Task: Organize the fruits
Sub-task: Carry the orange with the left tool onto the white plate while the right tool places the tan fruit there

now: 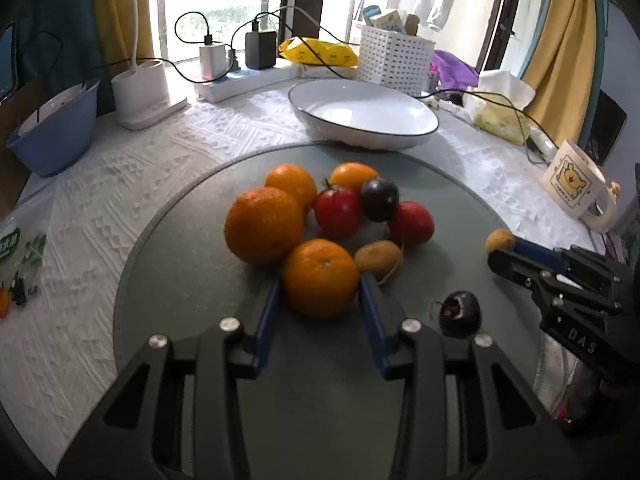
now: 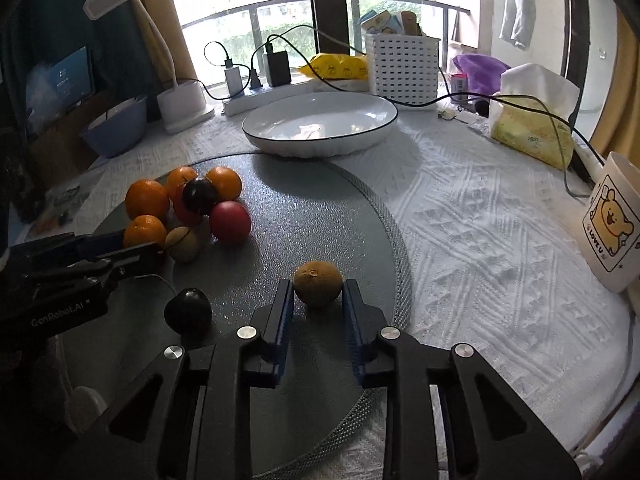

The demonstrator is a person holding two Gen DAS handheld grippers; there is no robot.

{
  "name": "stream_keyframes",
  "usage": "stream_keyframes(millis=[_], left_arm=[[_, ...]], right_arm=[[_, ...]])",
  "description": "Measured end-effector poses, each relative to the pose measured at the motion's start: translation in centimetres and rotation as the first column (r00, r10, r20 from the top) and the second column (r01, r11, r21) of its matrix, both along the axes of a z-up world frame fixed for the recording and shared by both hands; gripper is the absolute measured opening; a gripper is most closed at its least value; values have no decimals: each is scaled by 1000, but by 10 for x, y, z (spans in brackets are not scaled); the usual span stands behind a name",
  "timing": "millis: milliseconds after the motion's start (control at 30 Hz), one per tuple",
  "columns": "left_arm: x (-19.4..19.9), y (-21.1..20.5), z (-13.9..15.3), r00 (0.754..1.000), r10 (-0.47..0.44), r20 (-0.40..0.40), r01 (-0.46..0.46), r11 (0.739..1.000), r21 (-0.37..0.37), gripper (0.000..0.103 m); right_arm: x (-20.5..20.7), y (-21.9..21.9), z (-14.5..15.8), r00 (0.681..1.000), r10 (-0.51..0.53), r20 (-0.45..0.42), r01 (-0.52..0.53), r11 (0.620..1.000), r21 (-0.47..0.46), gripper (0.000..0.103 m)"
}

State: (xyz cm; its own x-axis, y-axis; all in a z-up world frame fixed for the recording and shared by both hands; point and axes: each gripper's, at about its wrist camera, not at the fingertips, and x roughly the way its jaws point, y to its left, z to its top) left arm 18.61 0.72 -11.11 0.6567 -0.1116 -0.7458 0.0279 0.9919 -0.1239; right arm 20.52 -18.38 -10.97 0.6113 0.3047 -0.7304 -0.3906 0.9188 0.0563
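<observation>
A pile of fruit lies on a grey round mat [image 1: 168, 272]: several oranges, two red fruits [image 1: 337, 216], a dark plum [image 1: 379, 199] and a kiwi [image 1: 378, 258]. My left gripper [image 1: 320, 292] has its blue pads against both sides of the nearest orange [image 1: 320, 278]. My right gripper [image 2: 318, 296] has its pads around a lone kiwi [image 2: 318, 283] on the mat; it also shows in the left wrist view [image 1: 499, 241]. Another dark plum [image 1: 460, 314] lies apart between the grippers. A white empty bowl [image 1: 360, 114] stands behind the mat.
Around the table's edge stand a blue bowl [image 1: 56, 128], a lamp base [image 1: 140, 88], a power strip with chargers [image 1: 240, 76], a white basket [image 1: 394, 58], a tissue pack [image 2: 532, 120] and a bear mug [image 1: 576, 184]. Cables trail across the back.
</observation>
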Motion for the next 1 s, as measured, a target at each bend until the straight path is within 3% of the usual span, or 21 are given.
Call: stream_keyframes(millis=[567,1000], left_arm=[[-4,-1,47,989,-30,143,29,1000,12,40],[54,-6,62,981,-75,179,75,997,5,40]], right_arm=[[14,2,28,996,13,86,-14,1000,12,27],[64,12,46,988,22,153,-25,1000,18,27]])
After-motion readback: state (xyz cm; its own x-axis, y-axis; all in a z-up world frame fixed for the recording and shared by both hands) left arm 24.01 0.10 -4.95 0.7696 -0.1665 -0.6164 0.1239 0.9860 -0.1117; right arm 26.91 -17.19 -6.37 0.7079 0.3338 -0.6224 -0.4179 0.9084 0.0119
